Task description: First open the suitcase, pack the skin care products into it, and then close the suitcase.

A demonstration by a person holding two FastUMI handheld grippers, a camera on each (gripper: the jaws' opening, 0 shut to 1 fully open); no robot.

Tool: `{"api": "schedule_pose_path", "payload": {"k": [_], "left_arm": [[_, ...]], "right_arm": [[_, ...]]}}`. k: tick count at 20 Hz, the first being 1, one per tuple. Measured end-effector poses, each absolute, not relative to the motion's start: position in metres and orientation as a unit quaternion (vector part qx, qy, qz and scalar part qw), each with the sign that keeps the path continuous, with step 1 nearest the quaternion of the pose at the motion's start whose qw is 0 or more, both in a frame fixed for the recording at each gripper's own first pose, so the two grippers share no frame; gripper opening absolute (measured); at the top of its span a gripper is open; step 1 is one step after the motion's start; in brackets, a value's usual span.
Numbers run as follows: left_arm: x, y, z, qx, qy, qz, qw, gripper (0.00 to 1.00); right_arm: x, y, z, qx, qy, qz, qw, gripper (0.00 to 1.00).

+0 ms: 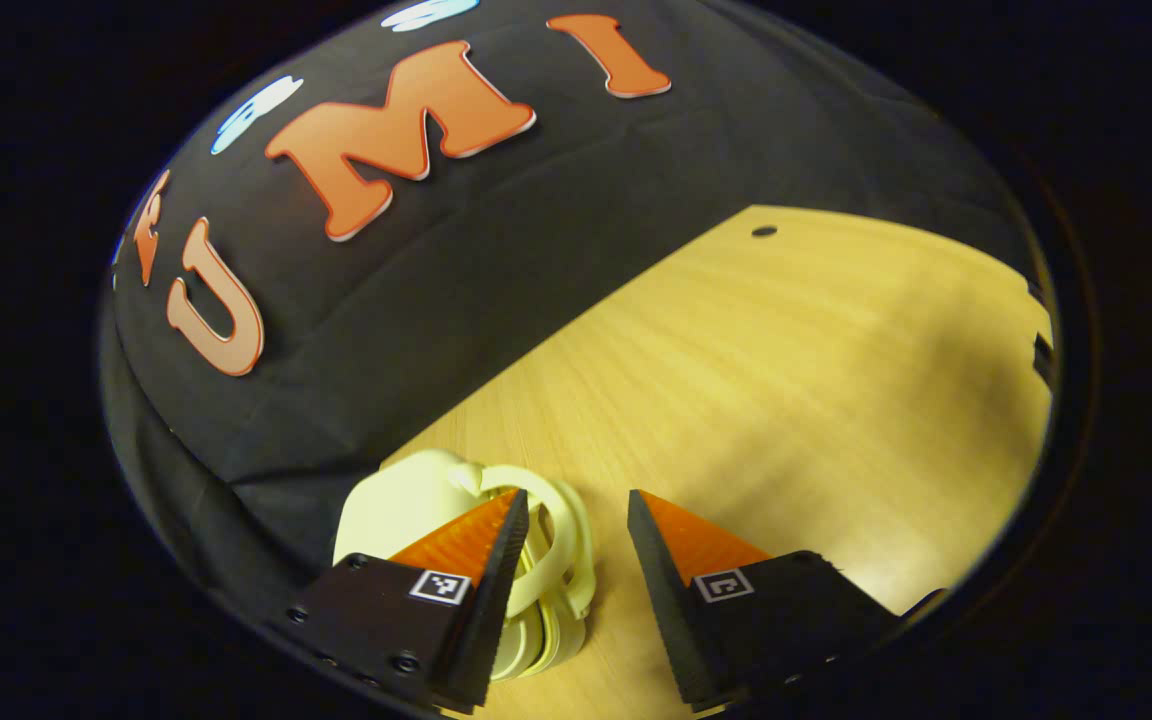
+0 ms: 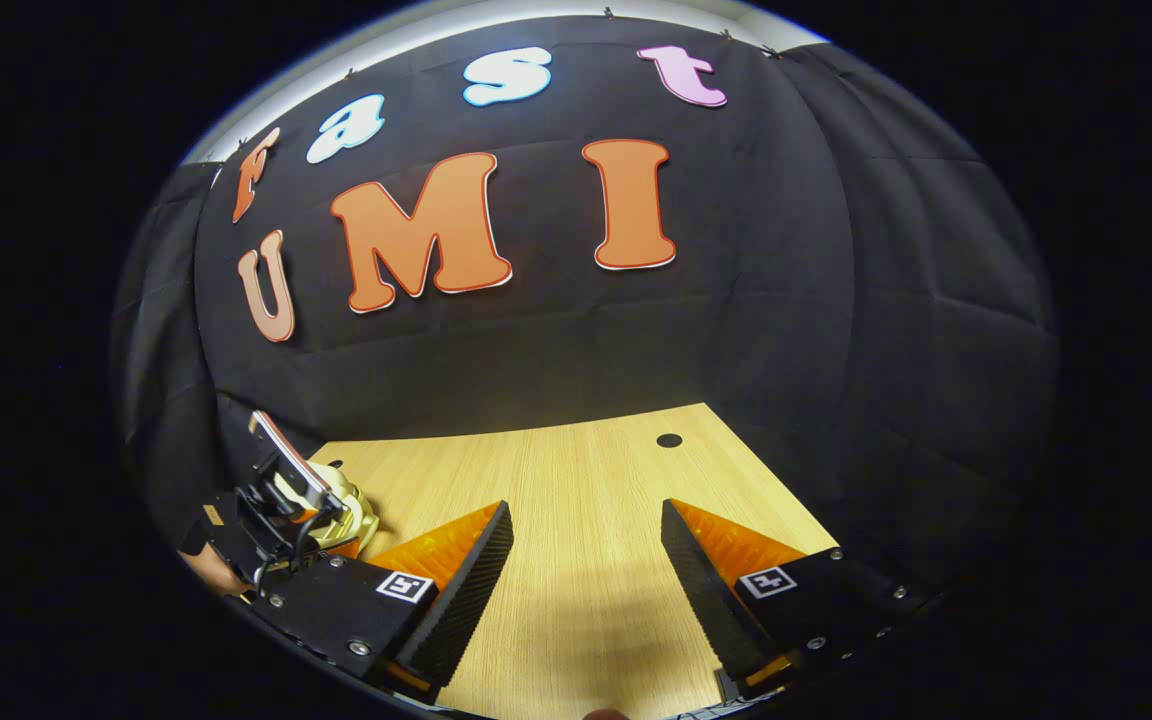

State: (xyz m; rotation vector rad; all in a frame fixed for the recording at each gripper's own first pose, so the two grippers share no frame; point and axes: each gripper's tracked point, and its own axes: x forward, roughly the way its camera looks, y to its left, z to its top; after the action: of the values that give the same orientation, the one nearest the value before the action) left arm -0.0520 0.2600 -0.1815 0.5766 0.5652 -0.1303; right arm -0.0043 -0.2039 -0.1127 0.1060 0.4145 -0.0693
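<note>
One pale yellow suitcase (image 1: 406, 505) stands on one wooden table (image 1: 786, 380); its handle (image 1: 556, 545) makes a single loop. The table shows one small dark hole (image 1: 764, 231). Two grippers are counted: the left gripper (image 1: 576, 520) and the right gripper (image 2: 586, 535), each with two fingers. Any skin care products are perhaps hidden behind the suitcase.
</note>
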Motion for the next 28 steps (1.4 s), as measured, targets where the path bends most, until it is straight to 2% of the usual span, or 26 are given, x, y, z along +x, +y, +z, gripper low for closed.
{"api": "schedule_pose_path", "payload": {"k": [2, 3, 4, 5, 6, 8, 12, 13, 16, 20, 25, 28], "left_arm": [[-0.055, 0.228, -0.150, 0.240, 0.239, -0.077, 0.938, 0.86], [-0.056, 0.216, -0.134, 0.221, 0.224, -0.076, 0.946, 0.92], [-0.056, 0.211, -0.114, 0.205, 0.204, -0.073, 0.954, 0.93], [-0.057, 0.205, -0.096, 0.190, 0.186, -0.070, 0.961, 0.90], [-0.062, 0.201, -0.077, 0.170, 0.167, -0.070, 0.969, 0.95], [-0.068, 0.195, -0.049, 0.131, 0.139, -0.066, 0.979, 0.99], [-0.077, 0.192, 0.007, 0.071, 0.074, -0.054, 0.993, 0.99], [-0.082, 0.192, 0.014, 0.076, 0.068, -0.049, 0.994, 0.99], [-0.090, 0.189, 0.021, 0.073, 0.050, -0.043, 0.995, 0.99], [-0.096, 0.196, 0.032, 0.039, 0.031, -0.021, 0.999, 0.99], [-0.105, 0.199, 0.045, 0.058, -0.002, -0.009, 0.998, 0.99], [-0.110, 0.199, 0.040, 0.059, 0.002, -0.009, 0.998, 1.00]], "right_arm": [[-0.002, -0.200, -0.105, 0.051, 0.188, -0.029, 0.980, 0.96], [-0.001, -0.198, -0.100, 0.049, 0.178, -0.026, 0.982, 0.95], [0.000, -0.196, -0.095, 0.048, 0.168, -0.023, 0.984, 0.96], [0.001, -0.195, -0.091, 0.045, 0.160, -0.021, 0.986, 0.96], [0.002, -0.195, -0.087, 0.042, 0.151, -0.020, 0.987, 0.96], [0.002, -0.190, -0.074, 0.038, 0.124, -0.015, 0.991, 0.95], [0.003, -0.180, -0.049, 0.017, 0.070, -0.004, 0.997, 0.95], [0.003, -0.176, -0.047, 0.011, 0.065, 0.000, 0.998, 1.00], [0.005, -0.166, -0.044, 0.008, 0.058, 0.014, 0.998, 0.95], [0.004, -0.155, -0.043, 0.005, 0.049, 0.029, 0.998, 0.96], [0.005, -0.147, -0.051, 0.002, 0.061, 0.043, 0.997, 0.96], [0.010, -0.143, -0.052, 0.000, 0.059, 0.045, 0.997, 0.96]]}}
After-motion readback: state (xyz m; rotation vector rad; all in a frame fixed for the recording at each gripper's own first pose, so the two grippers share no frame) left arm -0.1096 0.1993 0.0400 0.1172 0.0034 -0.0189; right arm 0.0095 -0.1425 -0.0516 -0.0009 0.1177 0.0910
